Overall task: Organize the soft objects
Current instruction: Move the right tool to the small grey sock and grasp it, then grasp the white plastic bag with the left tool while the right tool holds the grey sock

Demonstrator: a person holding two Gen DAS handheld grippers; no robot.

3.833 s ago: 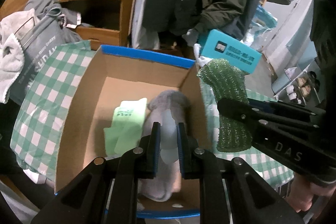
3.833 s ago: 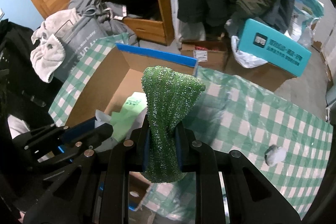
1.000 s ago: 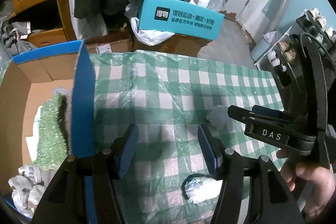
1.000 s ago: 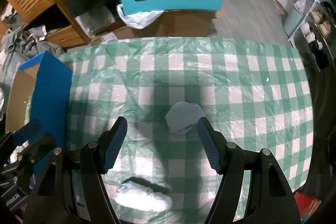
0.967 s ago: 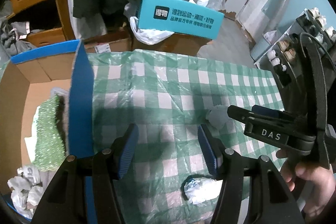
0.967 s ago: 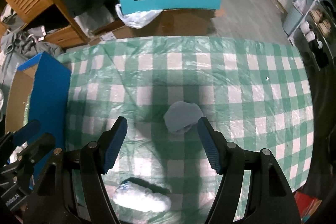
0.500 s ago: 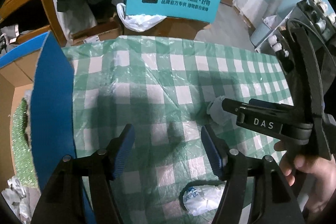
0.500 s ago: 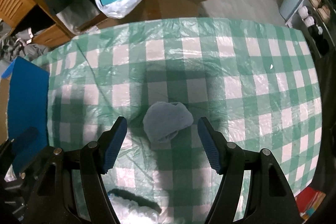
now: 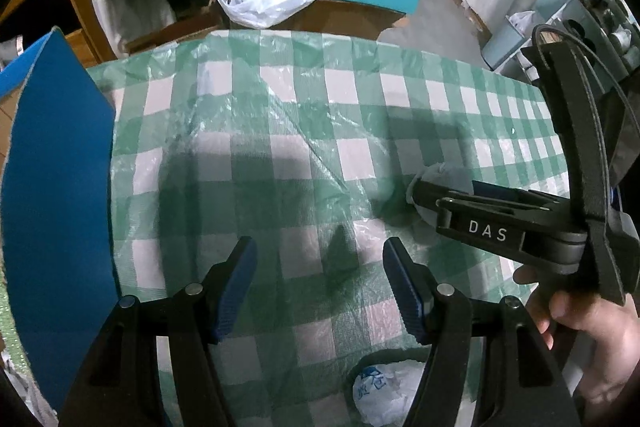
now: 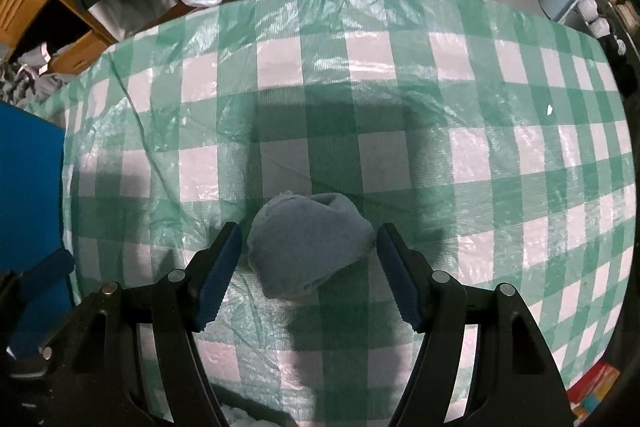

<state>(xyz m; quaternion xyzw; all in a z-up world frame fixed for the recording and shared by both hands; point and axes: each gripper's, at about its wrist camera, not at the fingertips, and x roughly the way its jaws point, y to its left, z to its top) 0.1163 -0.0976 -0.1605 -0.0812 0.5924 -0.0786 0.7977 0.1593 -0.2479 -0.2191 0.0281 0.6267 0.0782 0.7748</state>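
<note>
Lowered toward the tabletop (image 10: 480, 75) since a second ago, both hand-held grippers, the box (image 9: 56, 187) slid off to the left edge. Right hand-held gripper (image 10: 306, 259) spread wide around the grey sock (image 10: 310, 247), pads just beside it on either side, not pressing. Left hand-held gripper (image 9: 320, 279) just opened a little further, nothing between its pads, over bare checked cloth with the white wad (image 9: 384, 395) nearer the camera, below its right finger.
</note>
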